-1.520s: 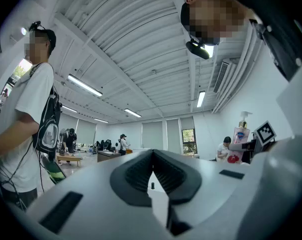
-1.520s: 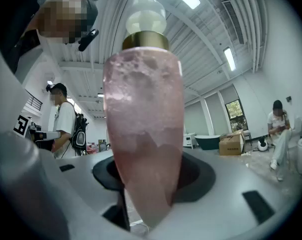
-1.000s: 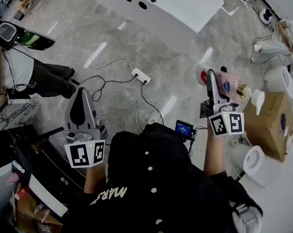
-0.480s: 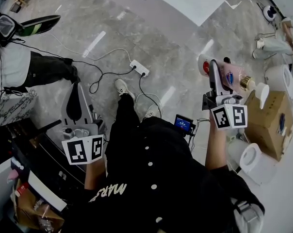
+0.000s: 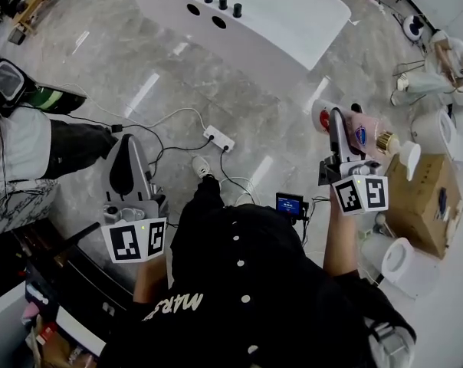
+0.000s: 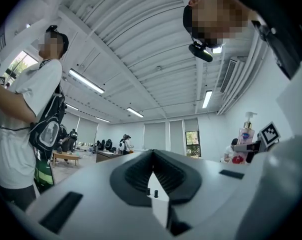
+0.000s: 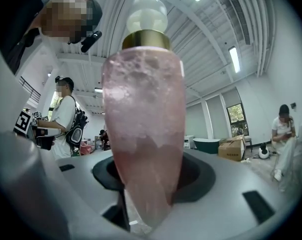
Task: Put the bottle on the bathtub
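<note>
Head view: left tool (image 5: 127,146) at 8 o'clock, pointing 12, jaws together, nothing between. right tool (image 5: 335,121) at 3 o'clock, pointing 12, jaws clamped on bottle (image 5: 367,133), pump end toward 3. Both forearms bare, extended forward from torso, well apart.

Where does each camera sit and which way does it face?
Head view: on the head, steeply down at the bathtub and floor; torso, forearms, left tool, right tool show.
Left gripper view: on the left tool, along its shut, empty jaws across the room.
Right gripper view: on the right tool, along jaws clamped on the bottle.
Shared: all show the bottle.
</note>
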